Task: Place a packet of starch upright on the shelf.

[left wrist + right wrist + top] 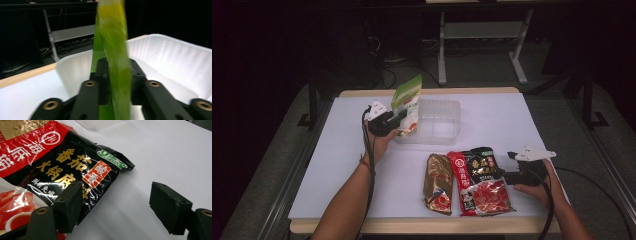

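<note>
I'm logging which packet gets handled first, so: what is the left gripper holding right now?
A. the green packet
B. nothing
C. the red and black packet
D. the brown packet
A: the left gripper is clamped on the green packet, held upright at the clear bin, while the red and black packet and brown packet lie flat on the table.

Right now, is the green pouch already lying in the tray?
No. The green pouch is upright, clamped by the left gripper, over the tray edge.
</note>
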Demonstrator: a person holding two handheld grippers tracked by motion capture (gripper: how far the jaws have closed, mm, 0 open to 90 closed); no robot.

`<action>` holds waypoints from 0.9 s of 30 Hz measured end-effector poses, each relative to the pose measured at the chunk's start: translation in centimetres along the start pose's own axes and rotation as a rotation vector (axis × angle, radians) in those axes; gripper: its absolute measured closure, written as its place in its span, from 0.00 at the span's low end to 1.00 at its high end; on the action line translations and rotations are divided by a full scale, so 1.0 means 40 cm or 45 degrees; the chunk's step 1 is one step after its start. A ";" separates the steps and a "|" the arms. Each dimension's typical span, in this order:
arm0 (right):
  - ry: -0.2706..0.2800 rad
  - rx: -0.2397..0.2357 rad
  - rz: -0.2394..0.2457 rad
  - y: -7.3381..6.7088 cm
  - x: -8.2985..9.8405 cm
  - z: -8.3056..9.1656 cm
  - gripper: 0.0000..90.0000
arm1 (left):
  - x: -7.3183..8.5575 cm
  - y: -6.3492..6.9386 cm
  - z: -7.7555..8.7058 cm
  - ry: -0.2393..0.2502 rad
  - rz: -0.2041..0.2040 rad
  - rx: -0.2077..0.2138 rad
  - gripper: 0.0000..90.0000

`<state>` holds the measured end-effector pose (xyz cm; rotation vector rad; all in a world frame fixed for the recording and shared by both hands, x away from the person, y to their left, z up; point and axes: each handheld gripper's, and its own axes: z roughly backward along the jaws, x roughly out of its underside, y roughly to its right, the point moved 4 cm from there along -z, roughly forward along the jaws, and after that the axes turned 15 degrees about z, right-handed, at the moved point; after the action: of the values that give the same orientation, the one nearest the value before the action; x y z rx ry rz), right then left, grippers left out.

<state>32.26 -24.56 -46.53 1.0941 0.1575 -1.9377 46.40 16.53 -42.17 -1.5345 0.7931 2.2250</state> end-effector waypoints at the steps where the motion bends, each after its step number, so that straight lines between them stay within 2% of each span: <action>1: 0.000 0.003 0.003 0.000 -0.001 0.001 0.29 | 0.000 -0.003 0.007 -0.005 -0.005 -0.008 0.77; 4: 0.004 0.007 -0.003 0.001 -0.002 0.001 0.29 | -0.003 -0.004 0.021 -0.007 -0.013 -0.006 0.67; 6: 0.002 0.007 -0.004 0.001 -0.002 0.000 0.29 | -0.006 -0.002 0.031 -0.013 -0.035 -0.014 0.66; 8: 0.004 0.010 -0.005 0.002 -0.003 0.001 0.29 | -0.007 0.006 0.041 -0.031 -0.075 -0.012 0.61; 9: 0.004 0.011 -0.007 0.001 -0.003 0.002 0.29 | -0.006 0.012 0.047 -0.051 -0.118 -0.027 0.59; 11: 0.008 0.020 -0.013 0.003 -0.004 0.003 0.29 | -0.003 0.025 0.060 -0.068 -0.153 -0.011 0.53; 16: 0.030 0.043 -0.042 0.011 -0.004 0.010 0.28 | 0.014 0.053 0.122 -0.117 -0.244 0.009 0.40; 17: 0.031 0.047 -0.046 0.013 -0.003 0.011 0.28 | 0.019 0.058 0.138 -0.127 -0.259 0.027 0.39; 21: 0.035 0.066 -0.063 0.019 -0.002 0.015 0.28 | 0.046 0.074 0.195 -0.201 -0.272 0.096 0.32; 23: 0.039 0.077 -0.069 0.021 -0.003 0.017 0.28 | 0.058 0.080 0.221 -0.242 -0.266 0.111 0.31; 25: 0.041 0.081 -0.068 0.021 -0.005 0.018 0.28 | 0.072 0.082 0.247 -0.263 -0.237 0.149 0.29; 27: 0.042 0.085 -0.065 0.021 -0.007 0.020 0.28 | 0.088 0.080 0.271 -0.287 -0.230 0.150 0.29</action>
<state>32.45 -25.29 -45.61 1.1765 0.1408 -1.9834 35.22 20.38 -41.72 -1.2232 0.6758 2.1306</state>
